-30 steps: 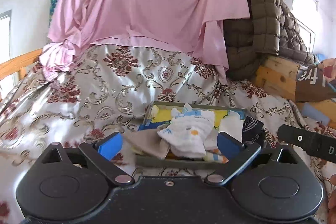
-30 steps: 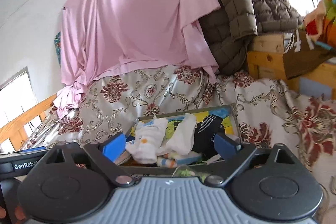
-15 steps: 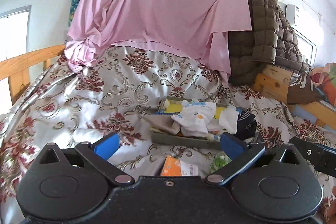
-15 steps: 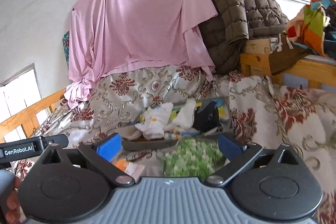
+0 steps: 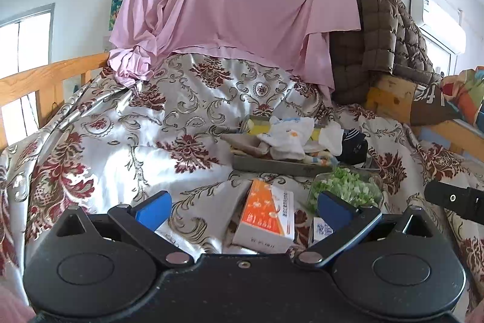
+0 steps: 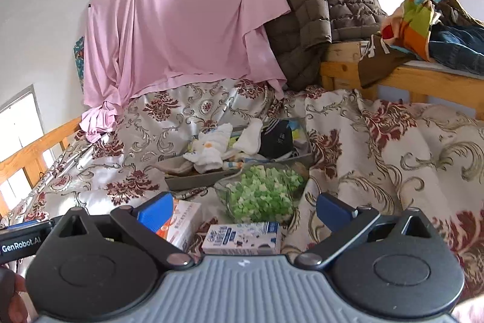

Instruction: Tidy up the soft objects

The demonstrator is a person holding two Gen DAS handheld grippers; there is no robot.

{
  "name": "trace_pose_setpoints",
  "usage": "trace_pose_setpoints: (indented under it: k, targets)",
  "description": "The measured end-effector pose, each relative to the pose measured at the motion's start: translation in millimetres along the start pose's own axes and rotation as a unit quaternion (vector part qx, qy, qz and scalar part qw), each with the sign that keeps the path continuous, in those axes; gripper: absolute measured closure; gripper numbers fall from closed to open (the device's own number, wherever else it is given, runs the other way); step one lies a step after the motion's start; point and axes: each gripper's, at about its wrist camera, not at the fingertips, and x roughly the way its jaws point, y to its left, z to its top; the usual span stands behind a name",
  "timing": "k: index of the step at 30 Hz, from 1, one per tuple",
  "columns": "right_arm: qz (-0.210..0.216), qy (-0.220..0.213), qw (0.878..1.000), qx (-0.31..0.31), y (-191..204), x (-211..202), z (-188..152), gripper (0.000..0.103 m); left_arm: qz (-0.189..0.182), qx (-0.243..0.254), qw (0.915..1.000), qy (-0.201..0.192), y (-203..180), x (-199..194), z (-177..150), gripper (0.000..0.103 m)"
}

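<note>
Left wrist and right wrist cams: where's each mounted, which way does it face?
Left wrist: on the left gripper, jaws open, facing along the floral satin bedspread to the grey tray of socks; right gripper's tip at right edge.
Right wrist: on the right gripper, open, same heading, further right; fingers at lower left.
Shared: tray, orange-and-white carton, clear bag of green pieces, hanging pink sheet.

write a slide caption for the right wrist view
Open right hand-held gripper facing a sock-filled tray on the bedspread.

socks (image 6: 208, 152) heaped in tray (image 6: 193, 180) on bedspread (image 6: 378, 147).
</note>
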Motion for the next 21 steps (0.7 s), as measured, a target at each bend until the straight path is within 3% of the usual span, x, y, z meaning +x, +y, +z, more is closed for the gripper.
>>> trace_pose_setpoints:
  k: [7,21]
  targets:
    - [-0.01,0.011,1.0,-0.008,8,-8,-9,0.0,0.008,0.001,1.0,0.005,7,-5,-11,0.001]
    - [-0.03,0.075,0.997,-0.016,15,6,-19,0.0,0.03,-0.001,0.9991,0.029,12,-3,-25,0.001]
